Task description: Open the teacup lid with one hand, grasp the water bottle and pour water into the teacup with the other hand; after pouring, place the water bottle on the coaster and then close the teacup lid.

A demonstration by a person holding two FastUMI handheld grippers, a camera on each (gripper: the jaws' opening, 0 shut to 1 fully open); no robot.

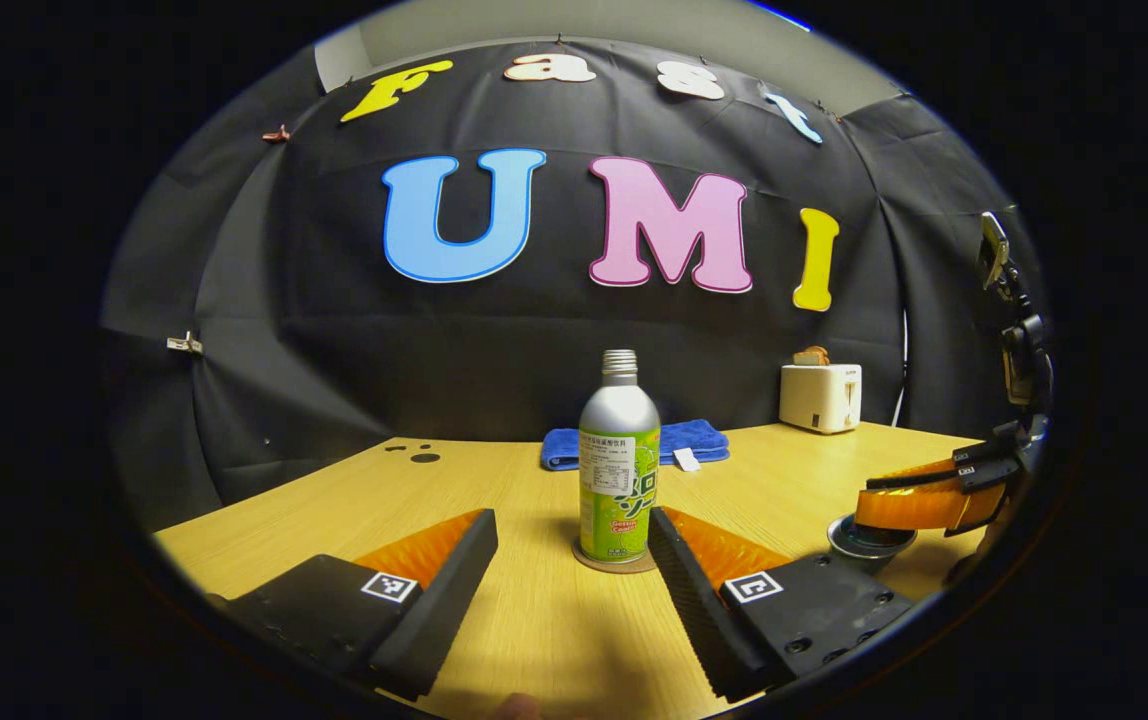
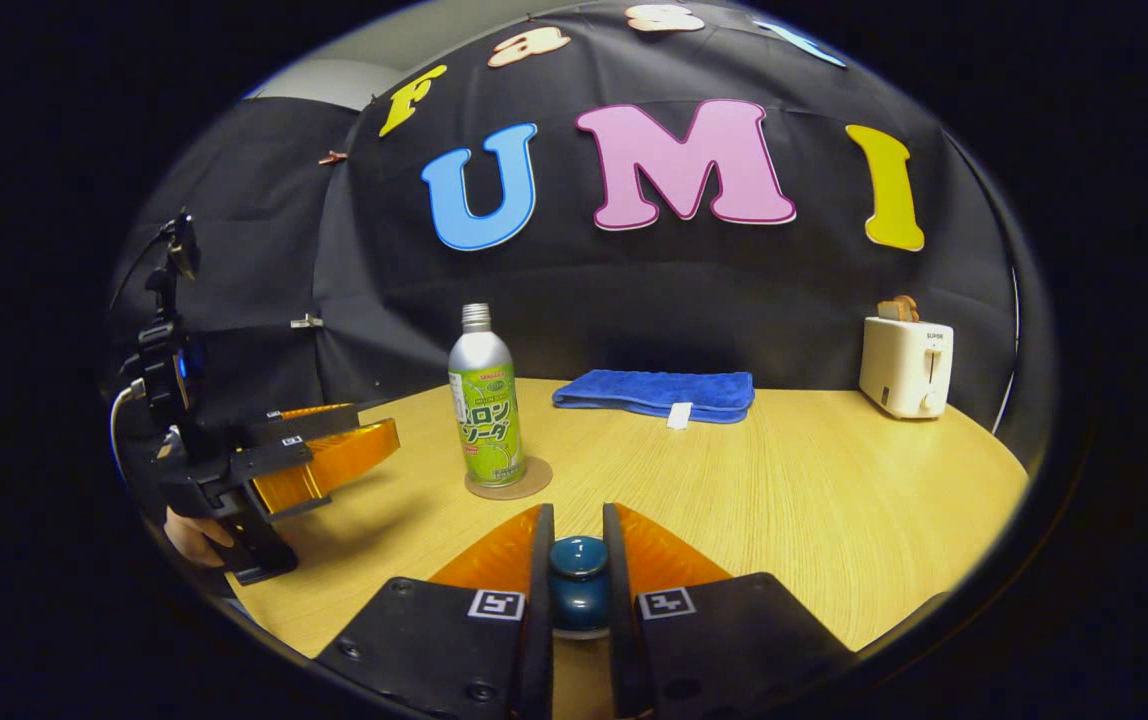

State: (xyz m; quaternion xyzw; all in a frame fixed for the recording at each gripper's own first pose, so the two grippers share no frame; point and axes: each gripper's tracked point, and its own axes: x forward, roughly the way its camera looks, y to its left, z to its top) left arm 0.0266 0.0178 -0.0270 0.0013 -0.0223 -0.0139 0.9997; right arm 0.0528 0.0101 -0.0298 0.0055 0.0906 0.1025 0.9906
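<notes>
Right gripper view has my right gripper (image 2: 578, 570) clamped on the blue knob of the teacup lid (image 2: 577, 572), both fingers pressing it. My left gripper (image 1: 572, 560) is spread wide, the water bottle (image 1: 618, 470) upright on its coaster (image 1: 634, 566) just ahead, capless. The teacup (image 1: 869, 540) sits under the right gripper. I judge pouring done or not begun; I cannot tell which.
</notes>
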